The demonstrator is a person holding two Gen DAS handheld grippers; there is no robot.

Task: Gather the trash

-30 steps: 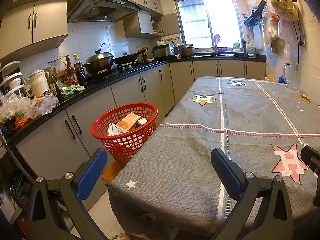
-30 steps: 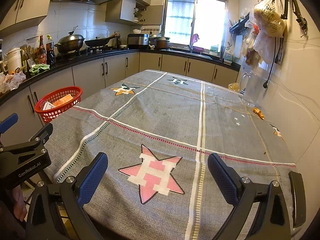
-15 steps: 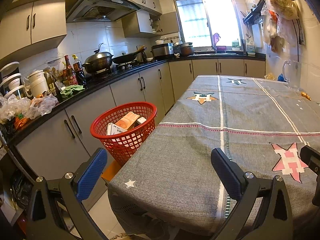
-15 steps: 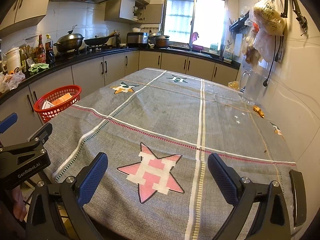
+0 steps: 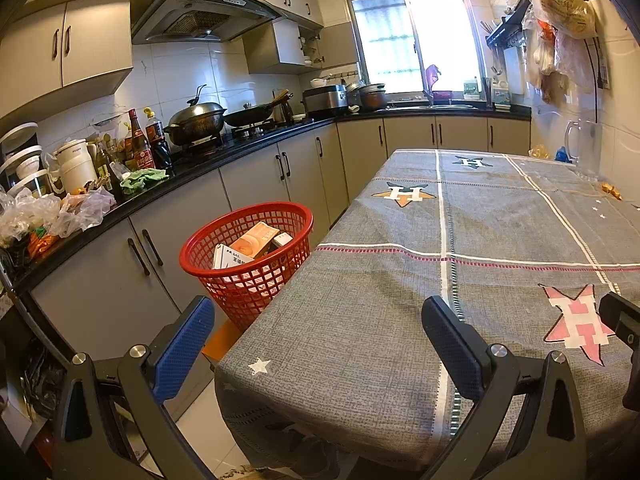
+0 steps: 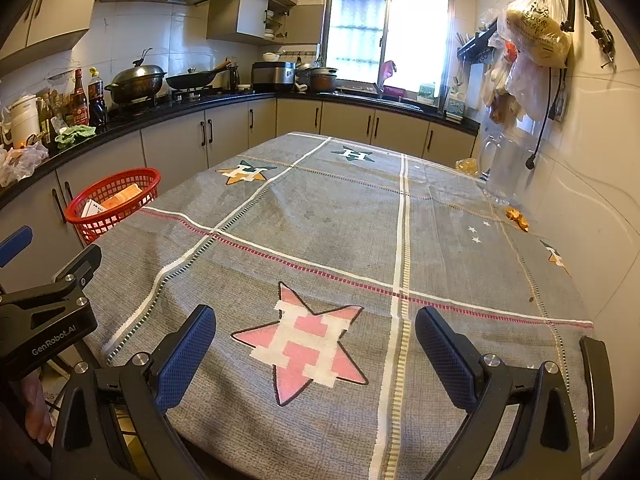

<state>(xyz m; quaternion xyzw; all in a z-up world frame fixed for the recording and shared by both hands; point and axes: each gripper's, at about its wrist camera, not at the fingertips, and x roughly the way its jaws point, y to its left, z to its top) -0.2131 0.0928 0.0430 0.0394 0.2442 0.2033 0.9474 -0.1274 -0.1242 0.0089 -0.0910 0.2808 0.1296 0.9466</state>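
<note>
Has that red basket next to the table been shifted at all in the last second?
No. The red basket sits at the same spot against the cabinet doors and table edge; only the left camera drifts slightly.

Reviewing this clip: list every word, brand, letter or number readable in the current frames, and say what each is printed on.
"GenRobot.AI": on the black body of the left gripper, seen from the right wrist view.
"H": inside each star printed on the tablecloth.
White box in the red basket: dark characters, too blurred to read.
Hanging yellow bag: printed characters, unreadable.
Sauce bottles and white kettle: labels too small.
</note>
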